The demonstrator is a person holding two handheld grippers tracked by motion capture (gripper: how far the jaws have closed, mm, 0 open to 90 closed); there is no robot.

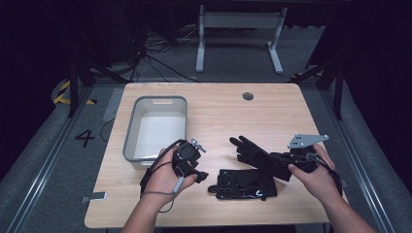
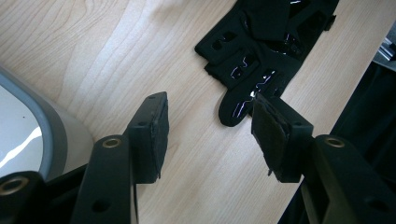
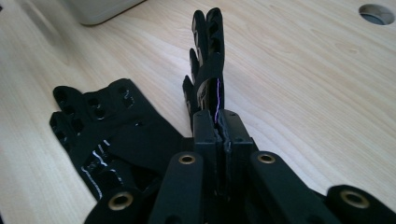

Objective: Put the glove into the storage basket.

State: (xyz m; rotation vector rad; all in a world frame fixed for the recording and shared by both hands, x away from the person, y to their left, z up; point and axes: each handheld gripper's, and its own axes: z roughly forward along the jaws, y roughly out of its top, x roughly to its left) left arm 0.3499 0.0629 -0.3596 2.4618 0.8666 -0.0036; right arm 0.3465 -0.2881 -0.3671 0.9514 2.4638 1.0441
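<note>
Two black gloves are on the wooden table. One glove (image 1: 243, 183) lies flat near the front edge, seen also in the left gripper view (image 2: 261, 46) and the right gripper view (image 3: 112, 126). The second glove (image 1: 255, 153) stretches leftward from my right gripper (image 1: 279, 160), its fingers pointing away in the right gripper view (image 3: 208, 60). My right gripper (image 3: 218, 126) is shut on that glove's cuff end. My left gripper (image 1: 198, 175) stands open just left of the flat glove's fingertips, with bare table between its jaws (image 2: 210, 135).
A grey plastic bin (image 1: 131, 131) stands at the table's left, its corner close to my left gripper (image 2: 51, 126). A round cable hole (image 1: 248, 96) sits near the far edge. The table's front edge runs just behind the flat glove.
</note>
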